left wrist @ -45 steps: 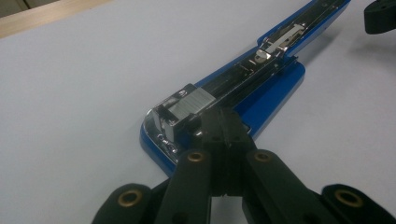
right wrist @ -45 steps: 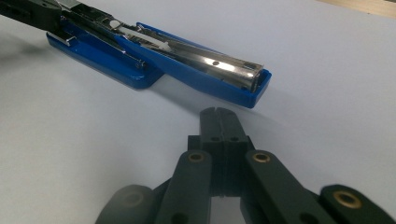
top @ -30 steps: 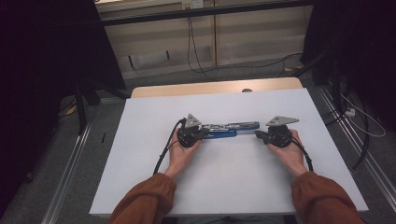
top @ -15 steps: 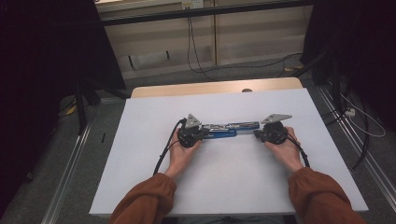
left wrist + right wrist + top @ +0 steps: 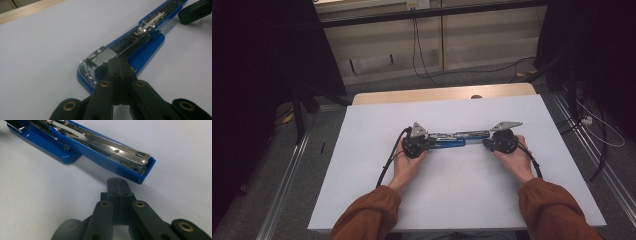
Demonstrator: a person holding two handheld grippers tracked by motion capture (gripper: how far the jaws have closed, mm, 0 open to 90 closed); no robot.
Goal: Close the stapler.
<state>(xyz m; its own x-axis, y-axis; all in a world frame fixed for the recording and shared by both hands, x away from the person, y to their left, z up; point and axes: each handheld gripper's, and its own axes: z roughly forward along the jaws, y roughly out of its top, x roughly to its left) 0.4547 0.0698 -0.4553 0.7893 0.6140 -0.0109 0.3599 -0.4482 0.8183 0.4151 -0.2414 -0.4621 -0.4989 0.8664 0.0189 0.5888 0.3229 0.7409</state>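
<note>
Lying mid-table on the white sheet [image 5: 462, 190]: one blue stapler [image 5: 452, 140], swung fully open so base and metal staple channel stretch out flat in a line between the two grippers.

Left gripper [image 5: 428, 142]: jaws pressed together, nothing between them. In the left gripper view the tips [image 5: 119, 65] sit right at the stapler [image 5: 130, 47], against the chrome block [image 5: 101, 58] at its near end; looks like touching, but I can't confirm contact from this angle. The other gripper's black tip [image 5: 196, 11] is visible at the far end of the stapler, top right.

Right gripper [image 5: 488, 143]: jaws also closed flat on each other, empty. In the right gripper view the tips [image 5: 117, 185] sit just short of the stapler [image 5: 82, 145], a sliver of white sheet and shadow between them and the blue end edge [image 5: 142, 173]. Staple channel [image 5: 112, 147] is open on top, chrome rails with small holes showing.

High view: both hands on the grippers, left hand [image 5: 404, 167] and right hand [image 5: 514, 160], orange-brown sleeves [image 5: 367, 217] coming in from the bottom. Grey three-cornered plates on top of both grippers. Black cable [image 5: 389, 160] loops from the left gripper back along the left forearm. Wooden table edge [image 5: 442, 94] shows past the sheet's far side.
</note>
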